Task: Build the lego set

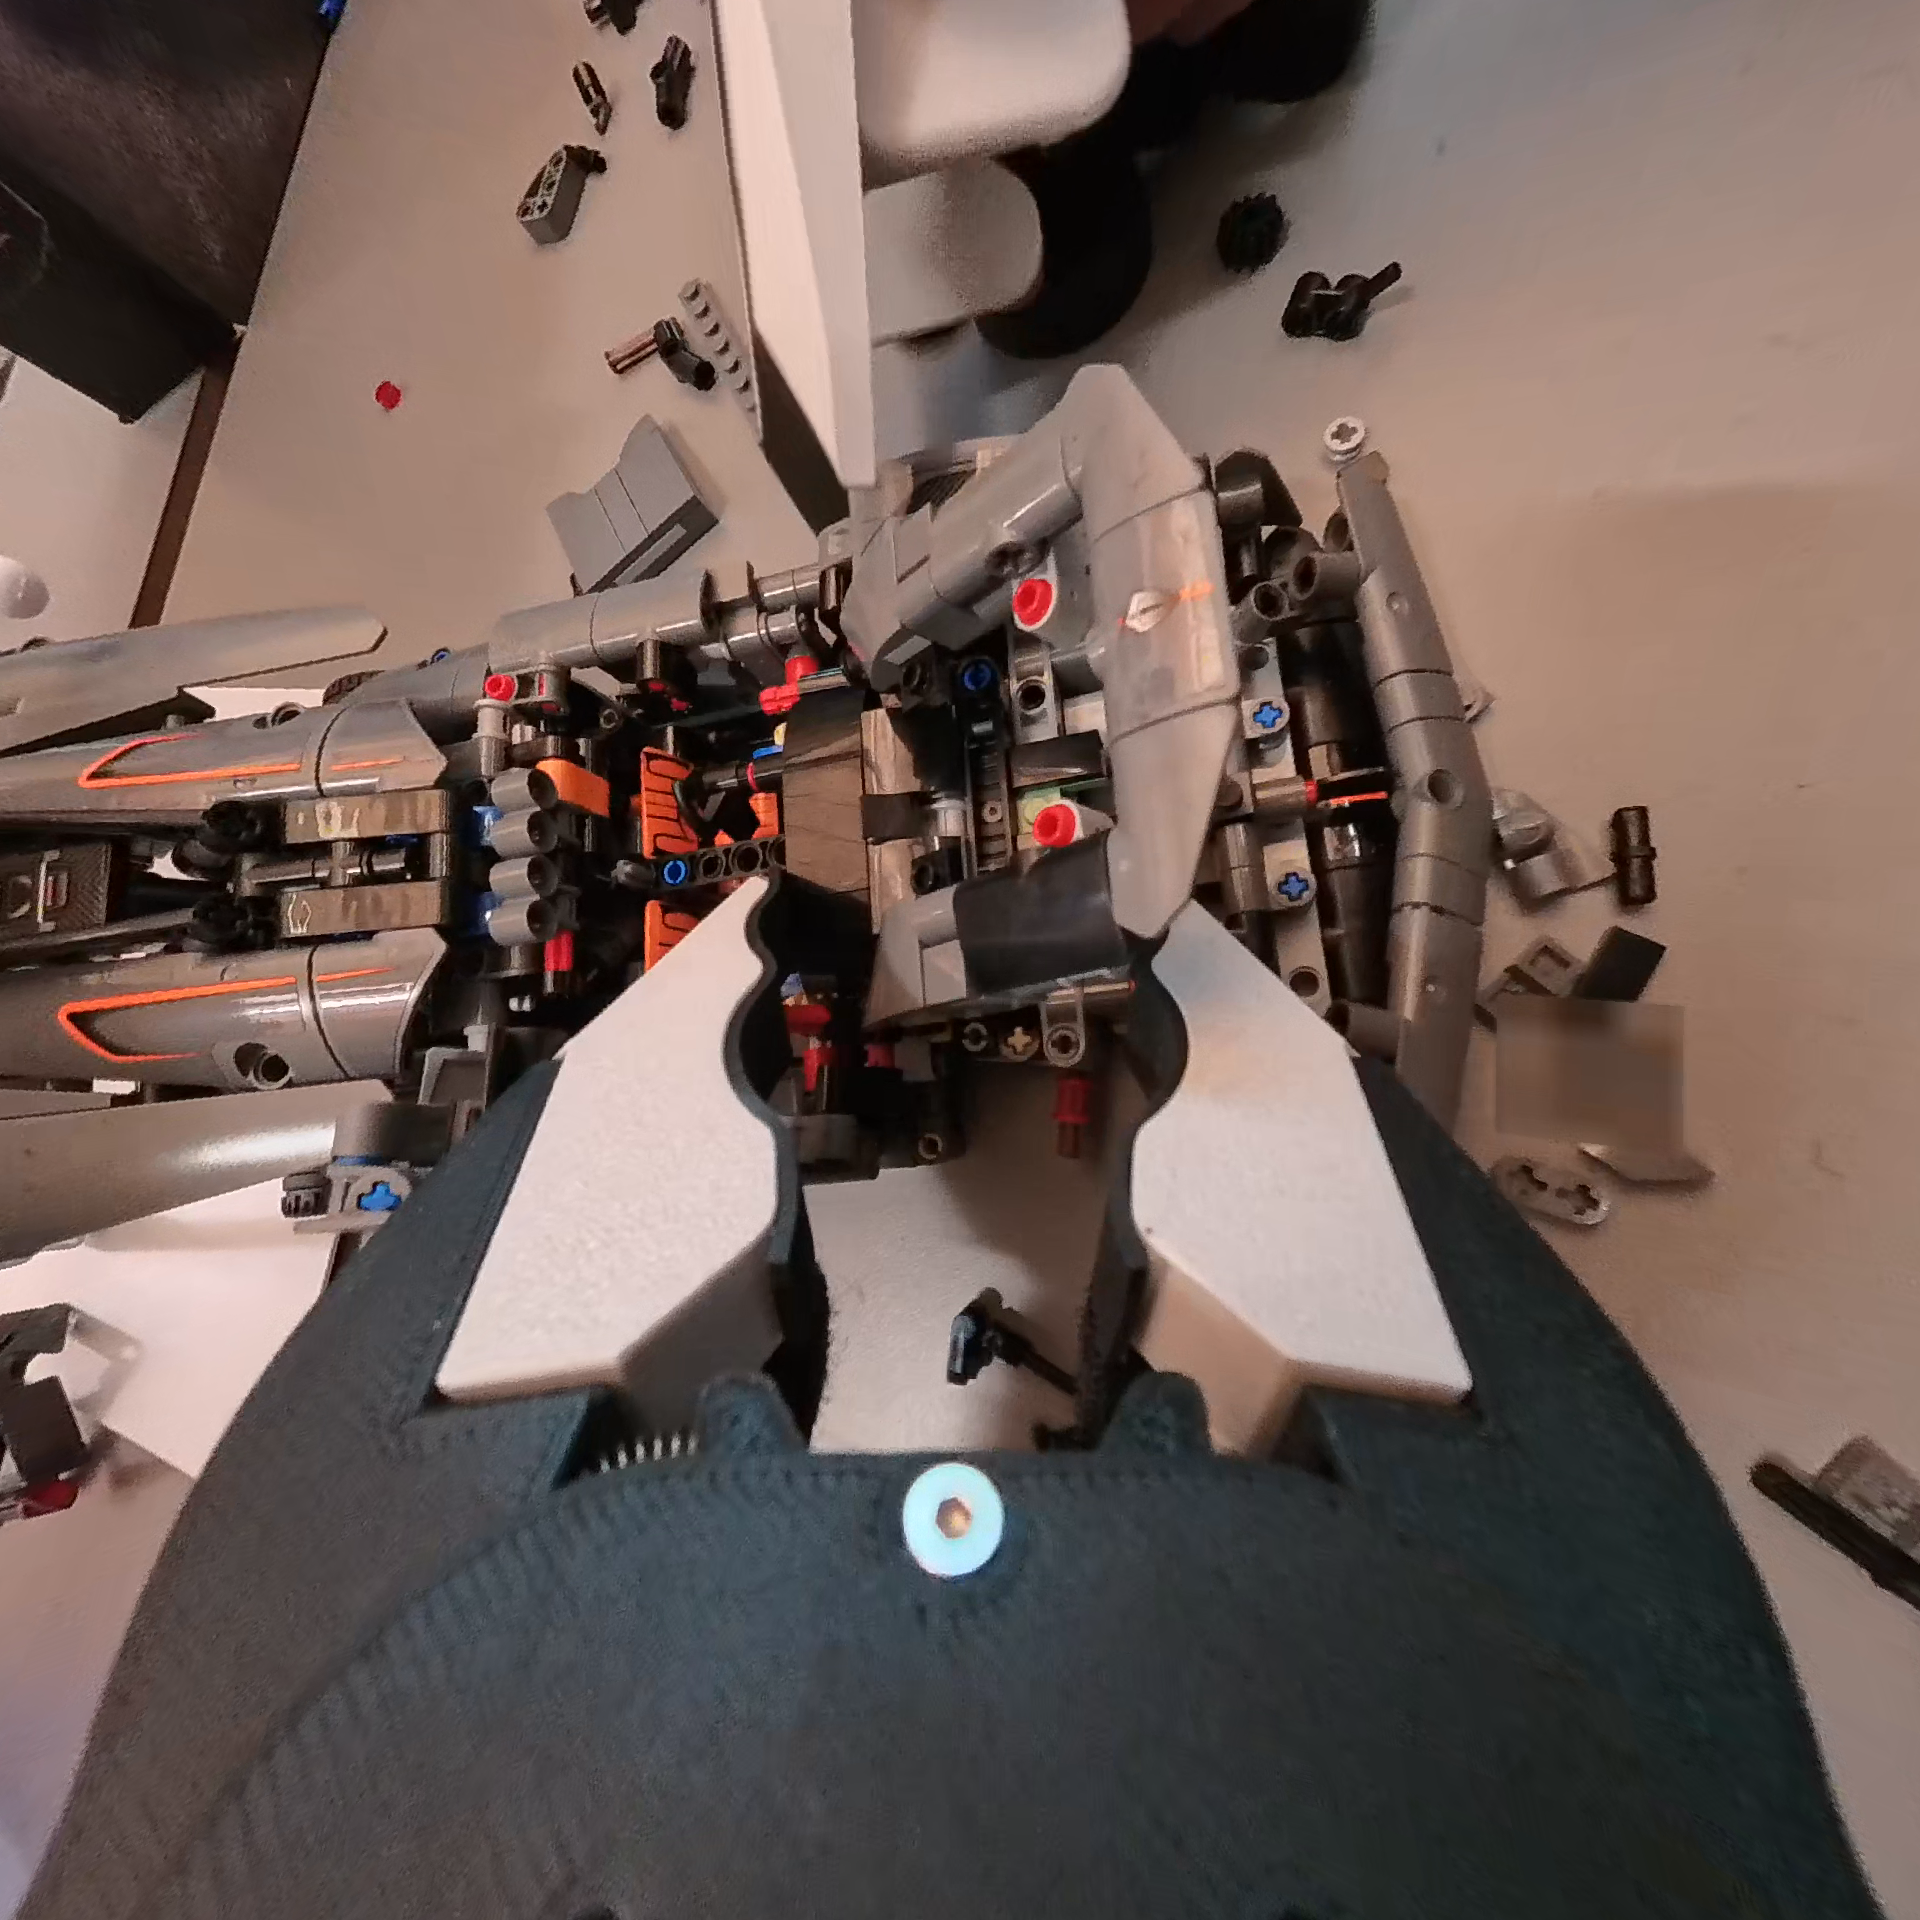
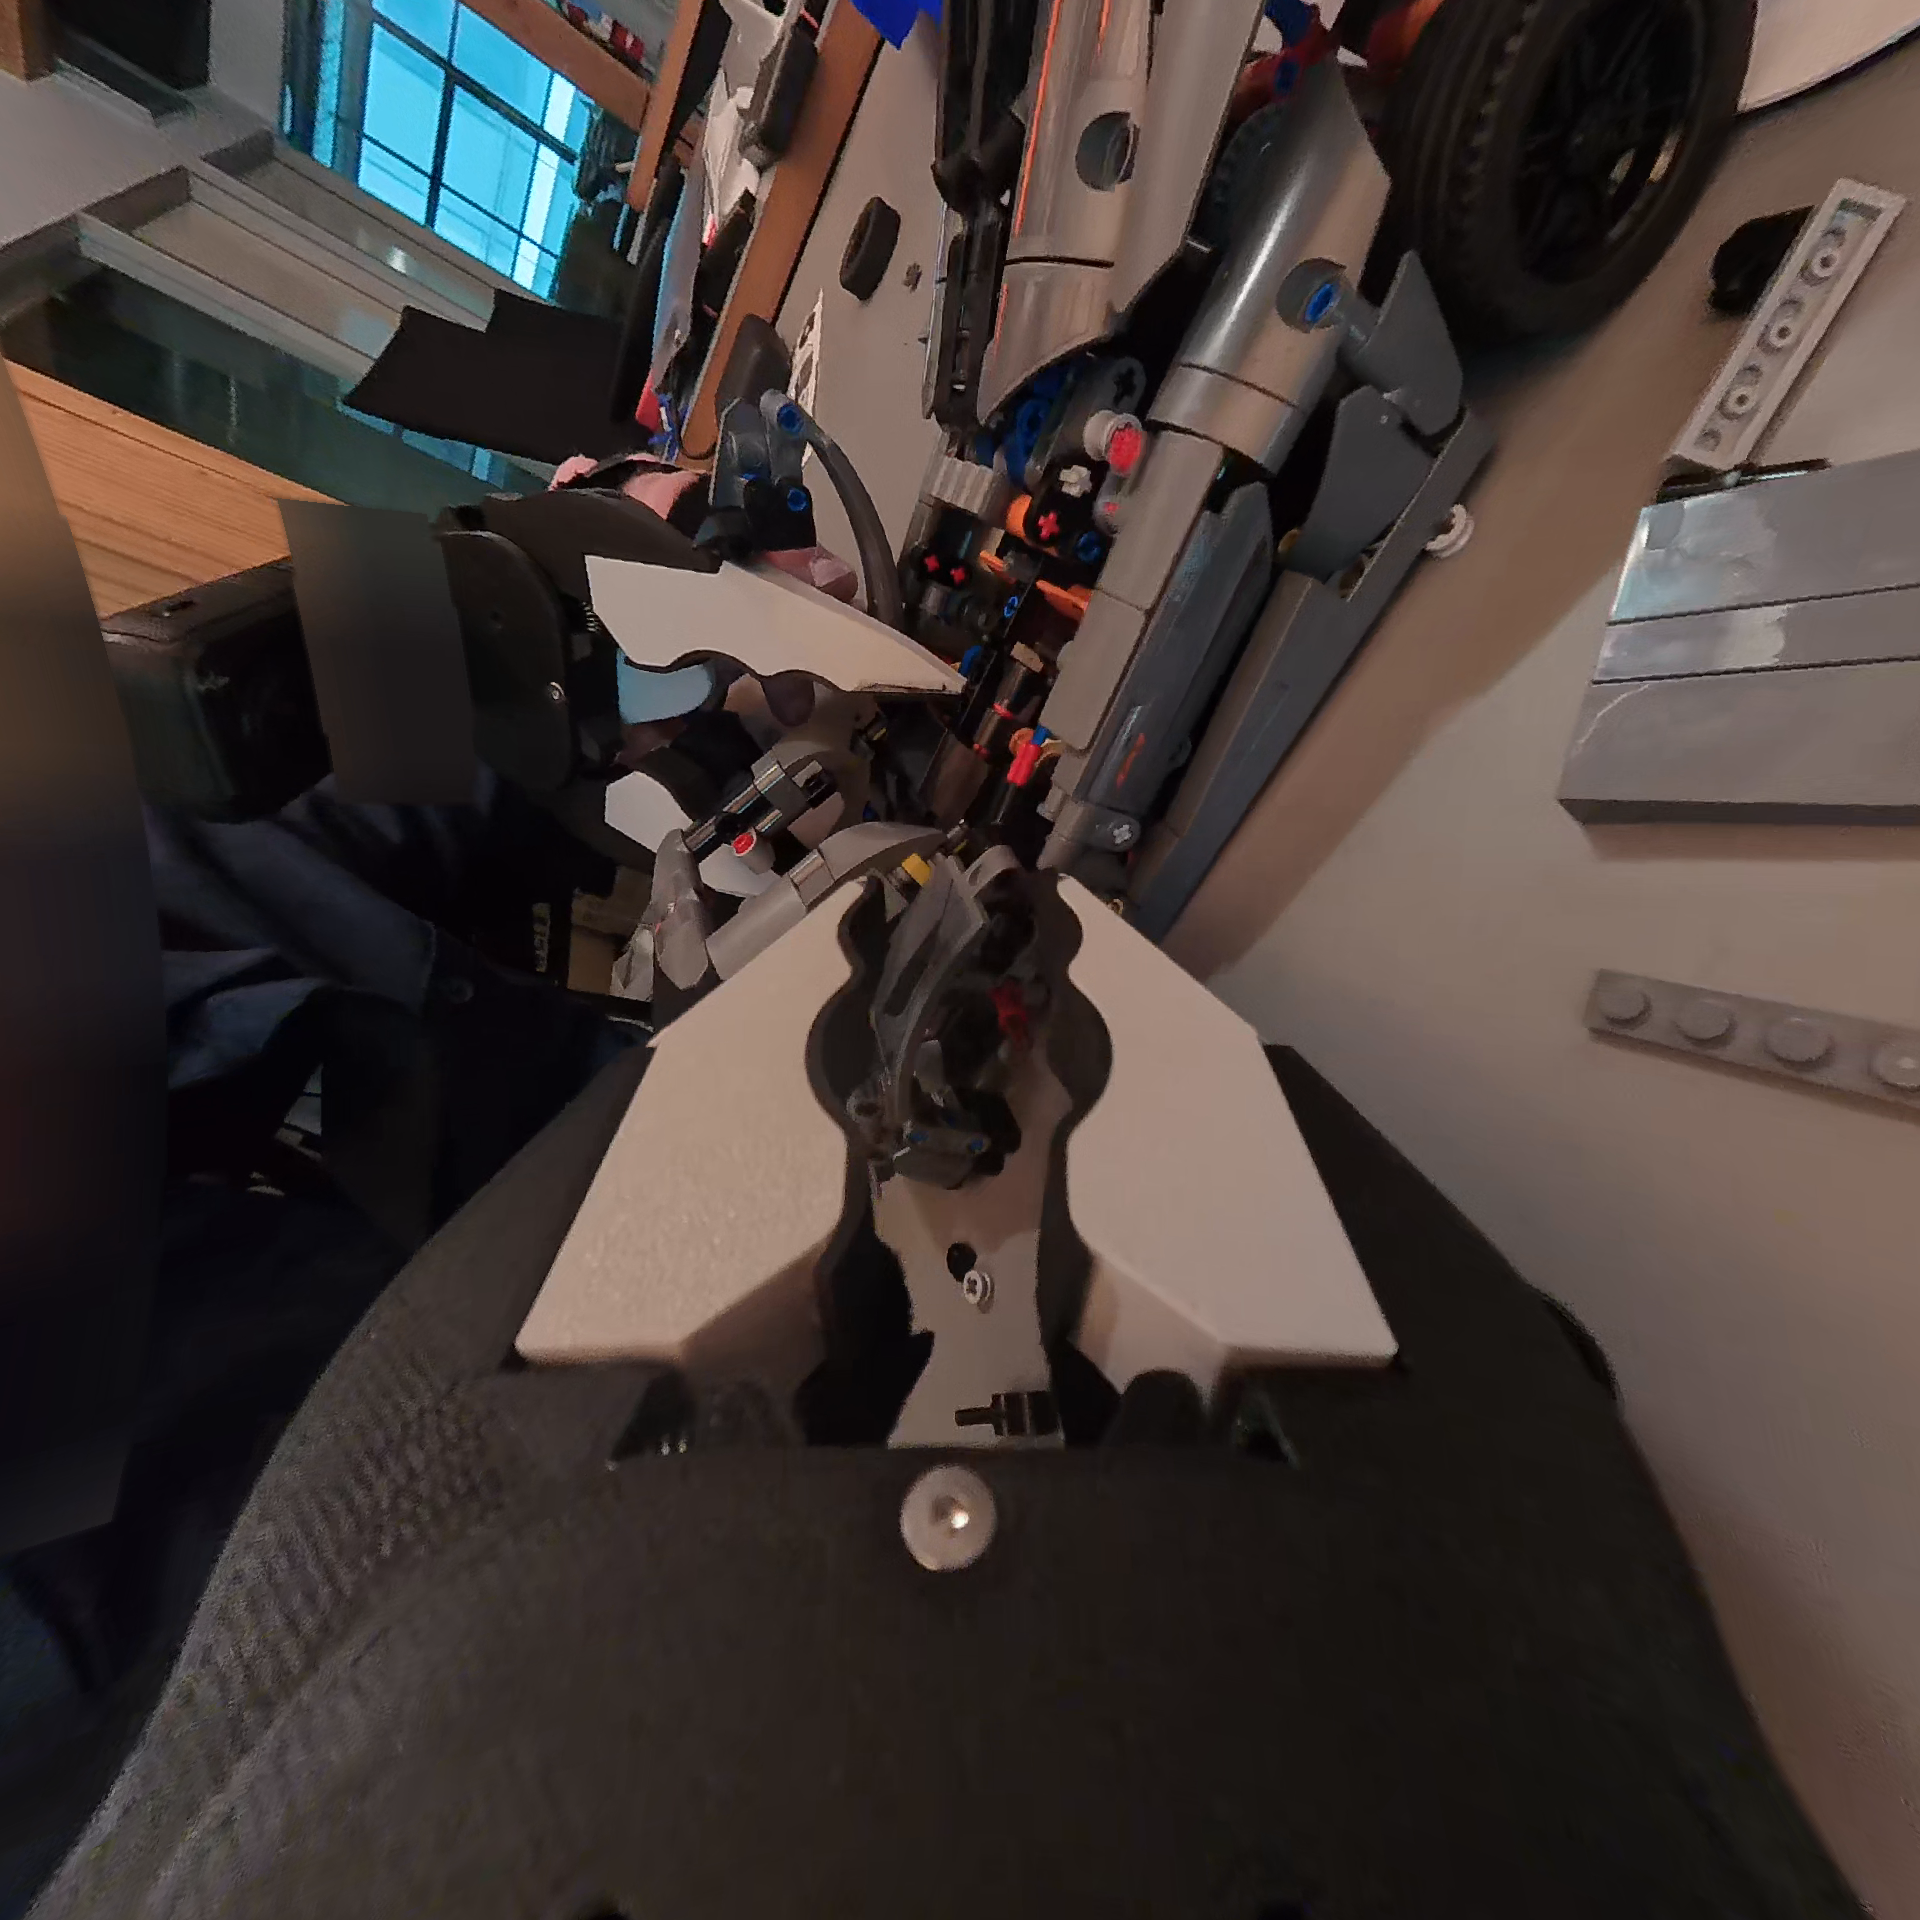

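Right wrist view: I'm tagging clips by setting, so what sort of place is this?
Probably an indoor office or workshop room: a pale table strewn with loose lego pieces around a half-built grey model car, and a large paned window behind.

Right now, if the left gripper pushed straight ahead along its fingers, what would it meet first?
Probably the lego car model: the left gripper is open, its fingertips already flank a dark curved panel on the model's cockpit section. Depth is unclear.

Grey, orange-striped lego car (image 1: 727, 810), part-built.
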Motion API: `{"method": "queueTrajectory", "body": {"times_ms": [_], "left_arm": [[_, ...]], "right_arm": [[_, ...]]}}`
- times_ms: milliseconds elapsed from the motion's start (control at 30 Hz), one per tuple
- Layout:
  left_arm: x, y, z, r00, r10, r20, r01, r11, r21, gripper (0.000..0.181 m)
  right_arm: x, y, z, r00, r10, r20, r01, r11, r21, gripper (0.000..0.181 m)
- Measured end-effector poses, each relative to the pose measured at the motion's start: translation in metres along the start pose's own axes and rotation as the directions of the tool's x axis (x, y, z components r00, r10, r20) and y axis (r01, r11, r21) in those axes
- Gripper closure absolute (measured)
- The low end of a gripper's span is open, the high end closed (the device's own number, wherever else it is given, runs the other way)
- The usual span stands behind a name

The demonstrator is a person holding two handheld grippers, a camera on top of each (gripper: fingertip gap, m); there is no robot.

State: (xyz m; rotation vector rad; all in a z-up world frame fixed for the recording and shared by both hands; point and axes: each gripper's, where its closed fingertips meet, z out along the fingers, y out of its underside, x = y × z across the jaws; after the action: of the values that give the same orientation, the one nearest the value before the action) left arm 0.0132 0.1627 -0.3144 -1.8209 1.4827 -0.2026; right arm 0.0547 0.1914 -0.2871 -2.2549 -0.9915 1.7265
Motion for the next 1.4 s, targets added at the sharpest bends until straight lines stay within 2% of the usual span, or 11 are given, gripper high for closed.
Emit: {"method": "queueTrajectory", "body": {"times_ms": [167, 267, 400, 567, 700, 1400], "left_arm": [[0.004, -0.002, 0.0, 1.0, 0.001, -0.006, -0.001, 1.0, 0.008, 0.12], [0.009, -0.004, 0.0, 1.0, 0.009, -0.005, -0.009, 1.0, 0.006, 0.12], [0.01, -0.005, 0.0, 1.0, 0.013, -0.003, -0.013, 1.0, 0.013, 0.12], [0.011, -0.006, 0.0, 1.0, 0.015, 0.001, -0.015, 1.0, 0.015, 0.12], [0.011, -0.006, 0.0, 1.0, 0.014, 0.001, -0.014, 1.0, 0.017, 0.12], [0.012, -0.006, 0.0, 1.0, -0.001, -0.001, 0.001, 0.999, 0.033, 0.12]], "right_arm": [[0.004, 0.005, -0.001, 0.999, 0.023, -0.029, -0.024, 1.0, -0.012, 0.156], [0.002, 0.012, -0.002, 0.999, 0.008, -0.046, -0.009, 0.999, -0.039, 0.145], [0.0, 0.014, 0.001, 0.999, 0.029, -0.038, -0.03, 0.999, -0.023, 0.157], [-0.005, 0.014, 0.003, 0.999, 0.029, -0.013, -0.029, 1.0, -0.009, 0.158], [-0.002, 0.014, 0.004, 0.999, 0.046, -0.025, -0.046, 0.999, 0.008, 0.167], [-0.004, 0.011, 0.009, 0.998, 0.064, 0.024, -0.064, 0.998, 0.002, 0.169]]}}
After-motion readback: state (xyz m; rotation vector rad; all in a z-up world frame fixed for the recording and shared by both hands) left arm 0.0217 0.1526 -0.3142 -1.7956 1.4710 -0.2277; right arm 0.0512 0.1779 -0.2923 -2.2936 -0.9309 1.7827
